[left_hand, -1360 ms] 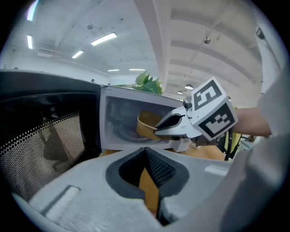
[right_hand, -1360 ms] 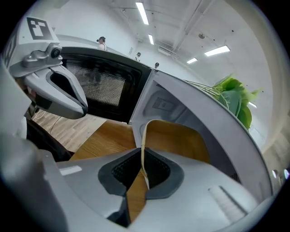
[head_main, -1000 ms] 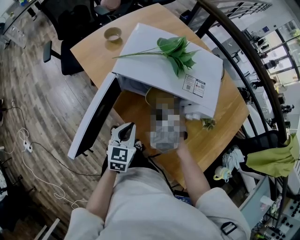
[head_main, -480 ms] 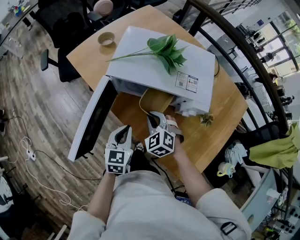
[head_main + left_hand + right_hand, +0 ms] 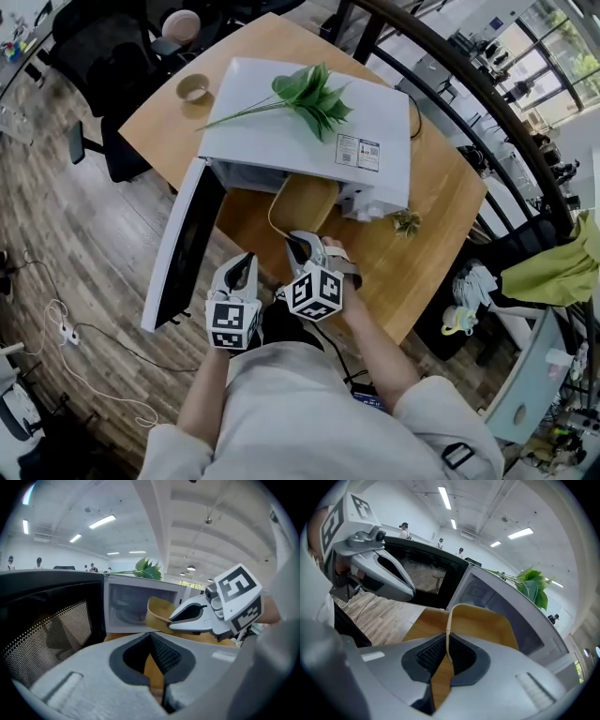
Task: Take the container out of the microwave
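The white microwave [image 5: 309,141] stands on the round wooden table [image 5: 441,202] with its door [image 5: 183,248] swung open to the left. A tan container [image 5: 305,202] sticks partly out of the oven's mouth, over the table. My right gripper [image 5: 295,246] is shut on the container's near rim; the thin rim [image 5: 449,625] runs straight down between the jaws [image 5: 447,653]. My left gripper [image 5: 246,264] hovers just left of it, in front of the open door, shut with nothing in it [image 5: 152,644]. In the left gripper view the container [image 5: 157,613] shows before the oven cavity.
A green leafy sprig [image 5: 305,94] lies on top of the microwave. A tape roll [image 5: 194,87] and a pink bowl [image 5: 180,25] sit at the table's far left. A small plant piece [image 5: 406,222] lies right of the microwave. A dark railing [image 5: 487,122] curves past on the right.
The right gripper has drawn back toward me with the container, which now stands further out of the oven. The left gripper has barely moved.
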Demonstrator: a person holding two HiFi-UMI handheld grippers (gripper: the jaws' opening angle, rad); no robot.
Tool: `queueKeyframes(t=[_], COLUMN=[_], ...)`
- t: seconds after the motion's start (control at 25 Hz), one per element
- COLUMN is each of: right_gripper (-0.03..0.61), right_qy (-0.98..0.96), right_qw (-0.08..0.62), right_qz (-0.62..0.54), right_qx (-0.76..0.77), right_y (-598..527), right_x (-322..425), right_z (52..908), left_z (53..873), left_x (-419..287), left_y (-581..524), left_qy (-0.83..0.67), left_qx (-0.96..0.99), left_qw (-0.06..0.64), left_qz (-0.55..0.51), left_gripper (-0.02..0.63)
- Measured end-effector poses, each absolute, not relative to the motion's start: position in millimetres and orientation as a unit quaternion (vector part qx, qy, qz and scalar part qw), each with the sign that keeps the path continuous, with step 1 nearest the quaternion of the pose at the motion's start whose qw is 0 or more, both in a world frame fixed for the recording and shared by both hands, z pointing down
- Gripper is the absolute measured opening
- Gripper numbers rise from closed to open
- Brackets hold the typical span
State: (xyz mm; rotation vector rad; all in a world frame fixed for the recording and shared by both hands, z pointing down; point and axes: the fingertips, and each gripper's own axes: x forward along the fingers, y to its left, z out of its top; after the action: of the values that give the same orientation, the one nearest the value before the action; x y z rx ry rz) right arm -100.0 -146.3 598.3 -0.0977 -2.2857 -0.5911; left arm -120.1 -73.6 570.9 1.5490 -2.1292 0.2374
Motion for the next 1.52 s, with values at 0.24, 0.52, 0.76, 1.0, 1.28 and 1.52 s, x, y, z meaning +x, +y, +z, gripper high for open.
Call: queueKeyframes(t=[0.24, 0.52, 0.76, 1.0, 1.28, 1.52], right_gripper=[0.032, 0.032, 0.032, 0.032, 0.032, 0.032], right_qy=[-0.898, -0.905, -0.915, -0.921, -0.922, -0.919], right_qw=[0.379, 0.374, 0.363, 0.359, 0.364, 0.372], right_qz=[-0.221, -0.204, -0.179, -0.148, -0.114, -0.093], right_qx=[-0.023, -0.01, 0.004, 0.023, 0.058, 0.091], right_y=[-139, -128, -118, -108, -102, -101], right_x=[-90, -79, -72, -59, -38, -19], right_z=[597, 594, 587, 586, 591, 597], left_z=[571, 571, 570, 573, 575, 577], left_x=[-119, -118, -118, -112, -101, -86], left_y=[-70, -72, -71, -72, -77, -85], left_qy=[-0.772, -0.763, -0.756, -0.742, -0.721, -0.697], left_qx=[0.58, 0.594, 0.604, 0.619, 0.642, 0.668], left_qw=[0.245, 0.241, 0.239, 0.243, 0.244, 0.242], left_qz=[0.087, 0.085, 0.084, 0.087, 0.091, 0.097], left_gripper=[0.003, 0.002, 0.003, 0.002, 0.002, 0.003])
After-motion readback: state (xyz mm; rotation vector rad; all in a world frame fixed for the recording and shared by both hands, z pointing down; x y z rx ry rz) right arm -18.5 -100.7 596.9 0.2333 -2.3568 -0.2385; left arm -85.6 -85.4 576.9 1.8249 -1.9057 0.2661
